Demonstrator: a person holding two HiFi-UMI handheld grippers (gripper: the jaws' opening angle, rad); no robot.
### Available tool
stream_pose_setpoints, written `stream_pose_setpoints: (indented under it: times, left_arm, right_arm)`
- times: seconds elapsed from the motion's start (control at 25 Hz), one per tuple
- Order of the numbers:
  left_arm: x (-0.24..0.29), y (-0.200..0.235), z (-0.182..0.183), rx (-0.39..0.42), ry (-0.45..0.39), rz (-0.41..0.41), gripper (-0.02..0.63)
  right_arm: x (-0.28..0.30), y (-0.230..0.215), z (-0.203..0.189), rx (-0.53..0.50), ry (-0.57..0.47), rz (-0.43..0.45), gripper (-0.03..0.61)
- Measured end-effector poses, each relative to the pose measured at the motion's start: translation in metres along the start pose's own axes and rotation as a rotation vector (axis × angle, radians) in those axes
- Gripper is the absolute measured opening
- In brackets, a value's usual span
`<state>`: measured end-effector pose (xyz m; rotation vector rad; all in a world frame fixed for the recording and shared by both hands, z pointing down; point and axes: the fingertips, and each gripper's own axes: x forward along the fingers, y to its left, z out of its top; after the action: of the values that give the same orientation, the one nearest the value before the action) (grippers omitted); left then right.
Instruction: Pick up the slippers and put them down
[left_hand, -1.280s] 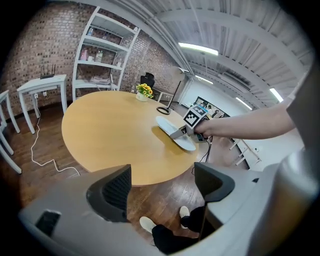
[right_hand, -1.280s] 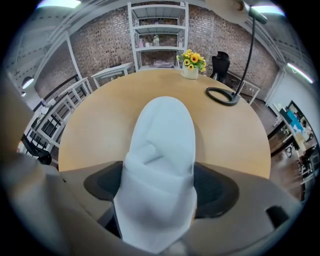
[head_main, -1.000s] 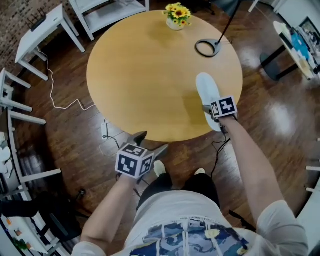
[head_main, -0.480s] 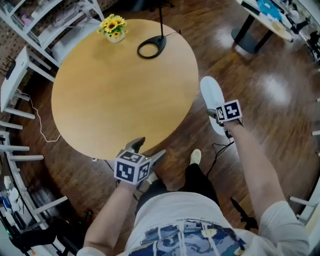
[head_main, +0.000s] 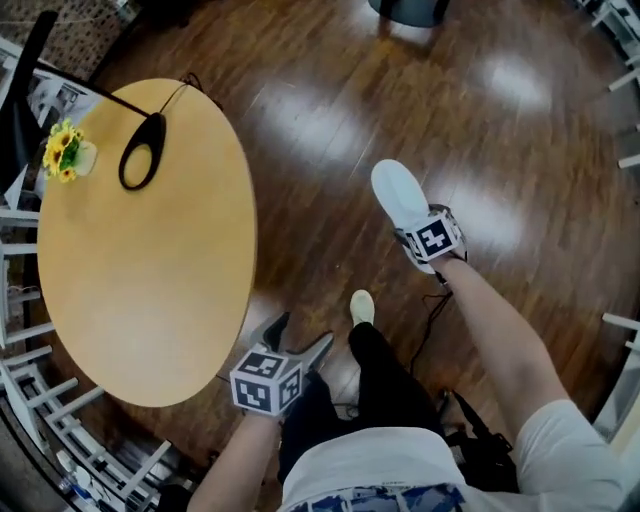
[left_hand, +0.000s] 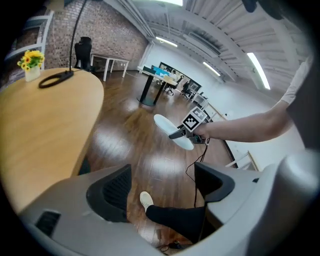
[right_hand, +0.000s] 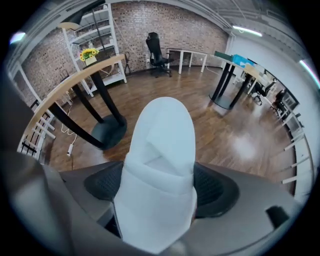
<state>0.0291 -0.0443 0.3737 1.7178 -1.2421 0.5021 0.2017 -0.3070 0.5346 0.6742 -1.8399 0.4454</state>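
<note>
You have turned away from the tabletop (head_main: 140, 290). A second ago your right gripper (head_main: 412, 228) held the white slipper (head_main: 398, 195) over the tabletop's near edge. Now the slipper hangs above the wooden floor (head_main: 330, 110), well apart from the tabletop, which has slid to the left of the head view. The right jaws are clamped on the slipper's rear part, one pad on each side, with its toe pointing away from you. Your left gripper (head_main: 298, 338) stays low near your hip as before, its jaws wide apart with nothing between them. Only floor and your pale shoe (head_main: 362, 306) lie beyond.

On the tabletop, a small pale pot (head_main: 85, 157) holds yellow flowers (head_main: 62, 150), beside a black ring-shaped lamp base (head_main: 143, 150).

The left gripper view alone shows the slipper side-on, lifted clear of the floor. The right gripper view alone shows the dark legs (right_hand: 95, 107) beneath the tabletop.
</note>
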Motion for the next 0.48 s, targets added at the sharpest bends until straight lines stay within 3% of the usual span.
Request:
stream_pose_setpoints:
  times: [0.24,0.48]
  left_arm:
    - [0.146,0.028,-0.008,0.034,0.133,-0.015,0.399]
    - [0.31,0.091,-0.066,0.053,0.205,-0.011,0.399]
  right_arm:
    - [0.13,-0.051,-0.076,0.128,0.044,0.011,0.459]
    - [0.317,-0.075,-0.156,0.177,0.066,0.011,0.459]
